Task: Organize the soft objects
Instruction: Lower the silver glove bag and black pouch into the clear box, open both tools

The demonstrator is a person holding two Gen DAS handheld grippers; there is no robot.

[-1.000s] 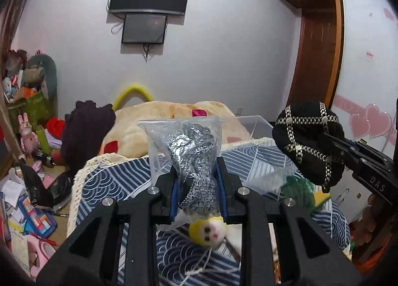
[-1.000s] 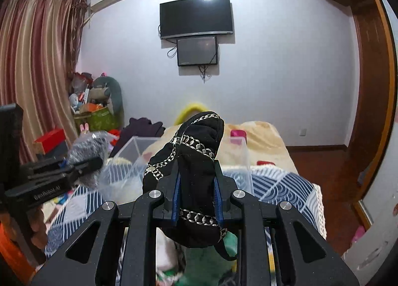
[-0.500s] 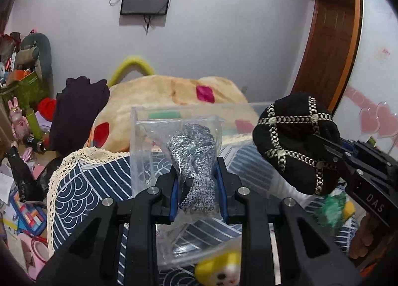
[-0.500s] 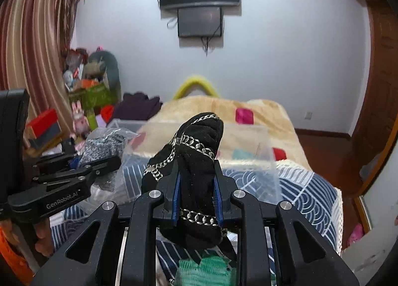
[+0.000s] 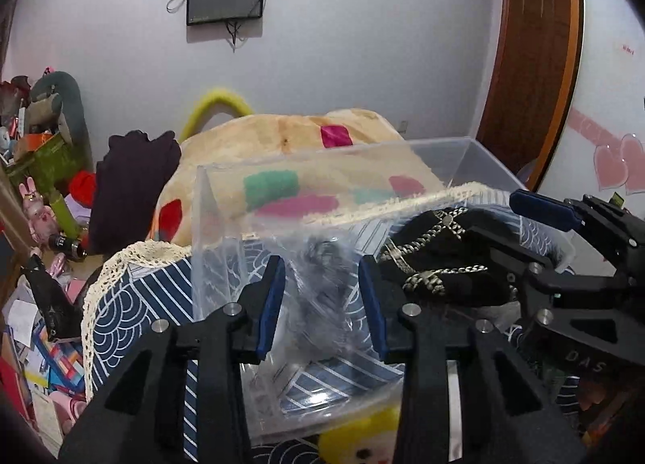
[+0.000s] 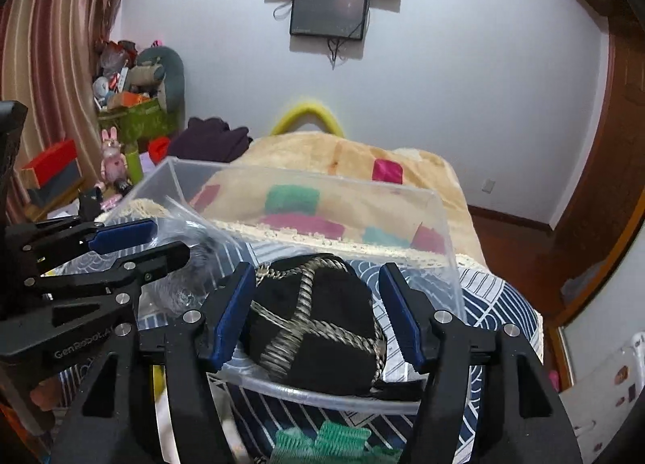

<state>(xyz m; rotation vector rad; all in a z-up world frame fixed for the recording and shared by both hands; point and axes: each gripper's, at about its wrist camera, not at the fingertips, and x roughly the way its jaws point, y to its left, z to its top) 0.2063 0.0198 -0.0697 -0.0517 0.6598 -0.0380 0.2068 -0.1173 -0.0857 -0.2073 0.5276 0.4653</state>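
A clear plastic bin [image 5: 322,165] [image 6: 306,190] stands on a blue patterned cloth. A clear bag of grey knit fabric [image 5: 326,286] [image 6: 189,262] lies inside it, blurred, in front of my left gripper [image 5: 322,286], which is open just above it. A black hat with silver chain trim [image 6: 318,327] [image 5: 439,266] lies in the bin between the open jaws of my right gripper [image 6: 318,302]. Neither gripper holds anything.
A yellow plush toy [image 5: 363,440] lies in front of the bin, and a green soft item [image 6: 322,440] lies at its near edge. A beige blanket with coloured patches [image 5: 290,137] covers the bed behind. Clutter and toys [image 5: 36,190] fill the floor at left.
Both grippers moved down over the bin and opened. The bag of grey knit and the black chain hat dropped out of the jaws into the bin.
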